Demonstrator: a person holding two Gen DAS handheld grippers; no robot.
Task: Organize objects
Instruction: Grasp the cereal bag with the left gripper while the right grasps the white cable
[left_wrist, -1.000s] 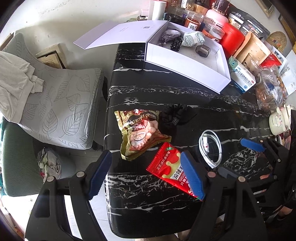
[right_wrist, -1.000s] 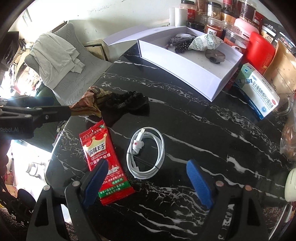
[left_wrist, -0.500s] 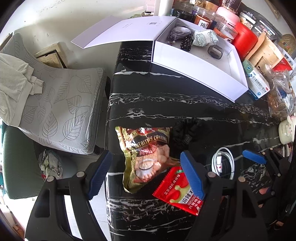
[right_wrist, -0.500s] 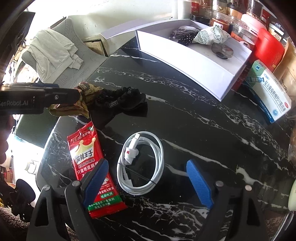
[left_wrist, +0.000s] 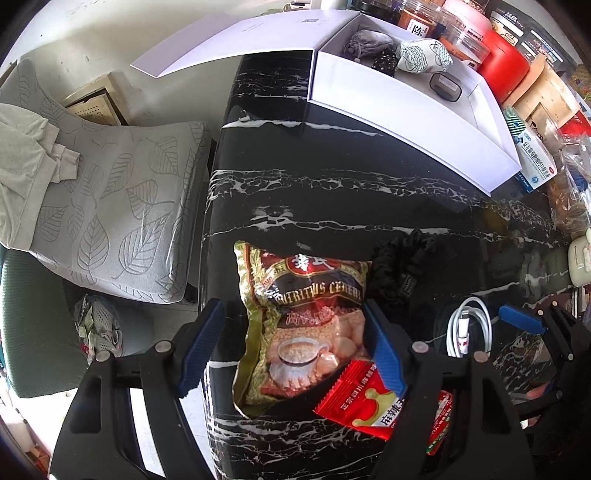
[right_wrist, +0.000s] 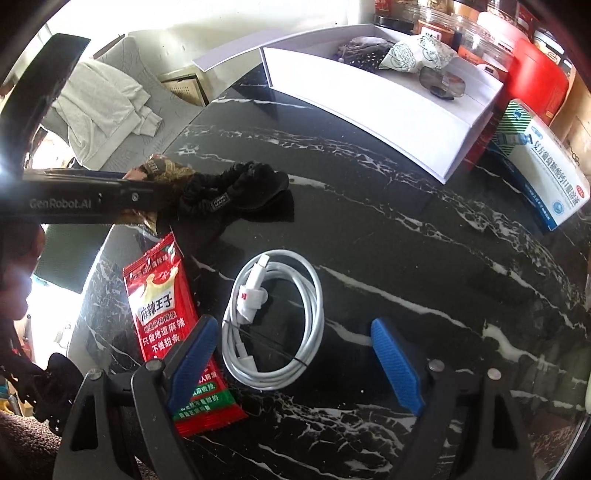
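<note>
Both grippers gape unclenched: the left gripper (left_wrist: 291, 350) straddles the light, crinkly cereal bag (left_wrist: 306, 321), best pinched mid-body; right gripper (right_wrist: 295, 362) frames the cable (right_wrist: 275, 321)

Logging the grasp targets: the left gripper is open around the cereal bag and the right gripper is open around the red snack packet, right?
Not quite: the right gripper is open around the white cable, per the right wrist view; the red snack packet lies beside it. The left gripper does straddle the cereal bag.
</note>
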